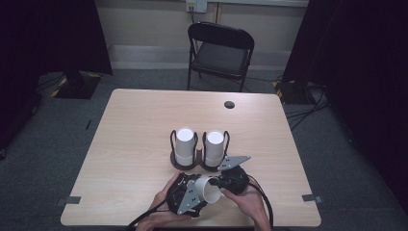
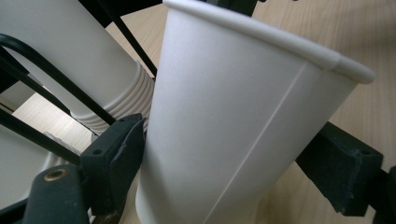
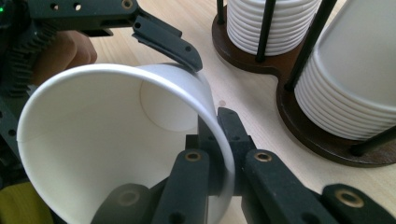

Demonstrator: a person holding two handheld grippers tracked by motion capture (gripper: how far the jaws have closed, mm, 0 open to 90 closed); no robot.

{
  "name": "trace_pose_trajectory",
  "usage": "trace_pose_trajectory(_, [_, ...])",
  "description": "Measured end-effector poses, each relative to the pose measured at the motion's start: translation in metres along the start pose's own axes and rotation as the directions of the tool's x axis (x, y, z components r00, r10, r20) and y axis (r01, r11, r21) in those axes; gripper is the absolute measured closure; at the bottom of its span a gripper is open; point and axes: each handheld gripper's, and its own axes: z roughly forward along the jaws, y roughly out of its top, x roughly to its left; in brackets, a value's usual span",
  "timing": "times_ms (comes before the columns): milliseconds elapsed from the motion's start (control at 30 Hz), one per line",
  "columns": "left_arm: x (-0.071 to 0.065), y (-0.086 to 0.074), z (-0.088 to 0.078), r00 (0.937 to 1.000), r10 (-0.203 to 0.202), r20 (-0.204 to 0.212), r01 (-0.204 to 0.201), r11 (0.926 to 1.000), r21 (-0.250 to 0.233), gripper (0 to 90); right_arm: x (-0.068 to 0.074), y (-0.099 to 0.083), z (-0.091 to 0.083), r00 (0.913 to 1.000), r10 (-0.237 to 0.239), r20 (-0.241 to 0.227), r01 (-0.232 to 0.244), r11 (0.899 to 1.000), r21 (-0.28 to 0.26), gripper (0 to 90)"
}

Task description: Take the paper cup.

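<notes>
White paper cup (image 3: 116, 140) is out of the dark wooden two-stack cup rack (image 1: 199, 166) and held over the table's near edge: right gripper (image 3: 219, 144) pinches its rim, left gripper (image 2: 224, 172) spans its body loosely. Setting it down remains.

In the left gripper view the paper cup (image 2: 243, 126) runs off the bottom edge, hiding its base. In the right gripper view, the right-hand cup stack (image 3: 355, 79) is cut off by the upper right corner. In the high view's lower middle, the hands cover the gripper jaws.
</notes>
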Motion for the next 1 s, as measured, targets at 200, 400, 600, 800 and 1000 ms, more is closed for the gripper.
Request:
trace_pose_trajectory(200, [0.002,0.000,0.002,1.0000,-0.005,-0.001,0.005,1.0000,0.005,18.6,0.000,0.003,0.006,0.9998,0.021,0.005,-0.021,1.000,0.005,89.0])
trace_pose_trajectory(400, [-0.001,0.003,0.001,0.9998,0.019,-0.003,-0.019,0.9998,0.005,19.3,-0.002,0.003,0.008,0.9990,0.044,-0.013,-0.043,0.999,0.023,88.8])
trace_pose_trajectory(600, [-0.003,0.006,0.001,0.9997,0.025,-0.005,-0.025,0.9996,-0.016,20.5,-0.001,0.005,0.011,0.9987,0.050,-0.012,-0.049,0.998,0.049,88.4])
trace_pose_trajectory(800, [-0.004,0.008,0.002,0.9998,0.016,-0.014,-0.016,0.9995,-0.026,19.9,0.002,0.007,0.015,0.9990,0.043,-0.009,-0.042,0.998,0.052,88.5])
trace_pose_trajectory(1000, [-0.004,0.017,-0.002,0.9991,0.027,-0.034,-0.028,0.9987,-0.043,20.7,0.002,0.008,0.011,0.9981,0.058,-0.021,-0.058,0.998,0.024,87.5])
